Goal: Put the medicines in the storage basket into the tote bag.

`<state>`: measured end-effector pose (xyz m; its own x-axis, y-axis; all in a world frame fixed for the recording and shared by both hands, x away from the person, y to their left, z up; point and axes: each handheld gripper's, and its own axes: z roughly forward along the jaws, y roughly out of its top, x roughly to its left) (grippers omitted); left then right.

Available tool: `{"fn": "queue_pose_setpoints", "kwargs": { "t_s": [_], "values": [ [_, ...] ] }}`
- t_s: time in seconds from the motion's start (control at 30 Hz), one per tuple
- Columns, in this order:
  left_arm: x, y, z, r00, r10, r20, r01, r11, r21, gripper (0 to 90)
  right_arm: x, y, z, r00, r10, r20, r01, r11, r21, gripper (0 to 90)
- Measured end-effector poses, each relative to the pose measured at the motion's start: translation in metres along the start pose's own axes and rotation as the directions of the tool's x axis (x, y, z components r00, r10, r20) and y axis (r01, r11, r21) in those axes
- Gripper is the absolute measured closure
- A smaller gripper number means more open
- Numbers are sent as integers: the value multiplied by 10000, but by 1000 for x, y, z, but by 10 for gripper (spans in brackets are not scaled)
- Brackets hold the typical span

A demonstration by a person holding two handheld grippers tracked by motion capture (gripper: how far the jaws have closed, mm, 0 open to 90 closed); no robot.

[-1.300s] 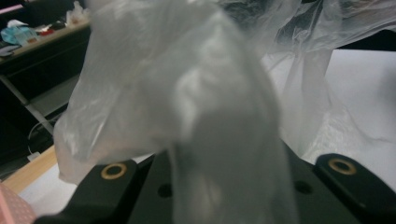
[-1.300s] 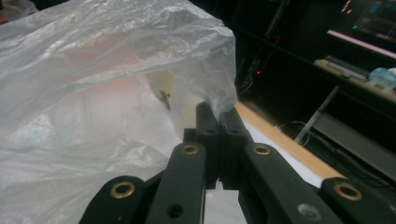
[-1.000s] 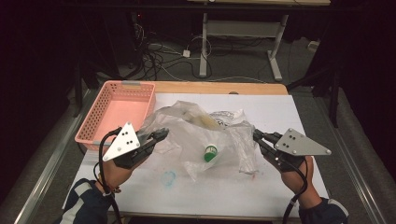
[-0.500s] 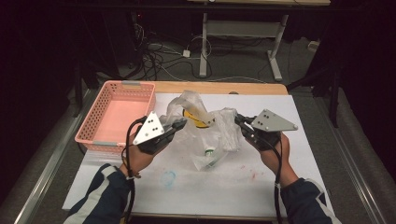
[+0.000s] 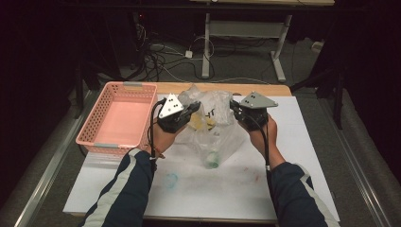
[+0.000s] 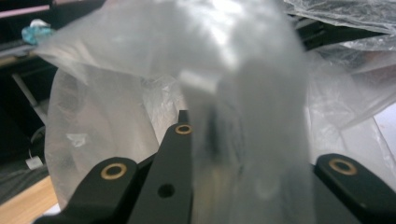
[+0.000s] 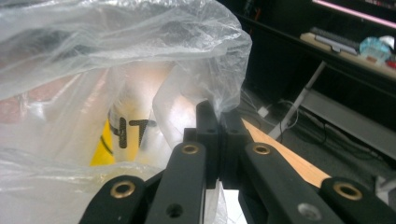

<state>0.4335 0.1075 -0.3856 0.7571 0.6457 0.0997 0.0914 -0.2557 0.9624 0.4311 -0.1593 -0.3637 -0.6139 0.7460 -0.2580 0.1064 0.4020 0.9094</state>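
A clear plastic bag (image 5: 215, 130) hangs between the two grippers above the white sheet. Inside it I see a yellow item (image 5: 197, 123) and, low down, a green-capped bottle (image 5: 213, 160). My left gripper (image 5: 190, 111) pinches the bag's left edge. In the left gripper view the plastic (image 6: 140, 112) drapes over the jaws and hides one fingertip of the left gripper (image 6: 201, 128). My right gripper (image 5: 234, 107) holds the bag's right edge. In the right gripper view the right gripper (image 7: 217, 114) is shut on a fold of the bag (image 7: 93, 56), and a yellow label with black letters (image 7: 105, 140) shows through.
A pink basket (image 5: 97, 142) stands at the table's left, close to my left hand. The white sheet (image 5: 293, 156) covers most of the wooden table, with a small teal mark (image 5: 171, 179) near the front. Desk legs and cables lie on the floor beyond the far edge.
Both grippers have moved inward and away from the person, lifting the bag off the sheet. The bag went from spread flat to bunched and hanging.
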Motion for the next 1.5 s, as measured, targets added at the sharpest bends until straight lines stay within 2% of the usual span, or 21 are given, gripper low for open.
{"fn": "queue_pose_setpoints", "kwargs": {
  "t_s": [0.13,0.23,0.4,0.5,0.67,0.8,0.97,1.1,1.2,1.27,1.33,1.43,1.5],
  "values": [
    [7,8,5,9993,-381,8,381,9991,-199,876,-7,3,11,9993,374,49,-375,9992,116,900],
    [4,24,0,9999,-149,-21,147,9984,-553,876,-10,13,8,9970,750,-169,-752,9971,-130,900],
    [-3,57,-9,9997,247,-85,-255,9939,-1074,876,-8,41,-7,9984,565,-72,-568,9963,-651,900],
    [-6,77,-15,9989,456,-106,-466,9896,-1362,876,-8,58,-17,9980,623,-81,-627,9938,-917,900],
    [-10,100,-19,9979,602,-223,-630,9858,-1558,876,-6,80,-28,9994,357,31,-352,9932,-1114,900],
    [-6,107,-23,9988,372,-311,-420,9848,-1688,876,-9,91,-37,9992,389,126,-369,9908,-1304,900],
    [6,115,-30,9992,-63,-389,-15,9805,-1967,876,-22,102,-53,9976,601,353,-536,9852,-1631,900],
    [10,121,-34,9980,87,-628,-211,9796,-1999,876,-30,108,-60,9960,691,575,-580,9828,-1755,900],
    [17,122,-34,9947,243,-1002,-419,9832,-1776,875,-35,109,-63,9937,868,712,-723,9800,-1853,900],
    [22,119,-31,9946,195,-1018,-354,9869,-1571,872,-38,107,-61,9926,885,836,-729,9820,-1741,900],
    [26,115,-26,9924,257,-1204,-404,9918,-1213,799,-40,103,-58,9918,866,942,-713,9853,-1549,900],
    [32,106,-19,9898,260,-1400,-383,9956,-858,801,-44,96,-48,9901,891,1086,-740,9880,-1358,900],
    [37,101,-16,9877,99,-1561,-216,9970,-739,799,-45,89,-41,9889,895,1185,-754,9901,-1182,900]
  ]
}}
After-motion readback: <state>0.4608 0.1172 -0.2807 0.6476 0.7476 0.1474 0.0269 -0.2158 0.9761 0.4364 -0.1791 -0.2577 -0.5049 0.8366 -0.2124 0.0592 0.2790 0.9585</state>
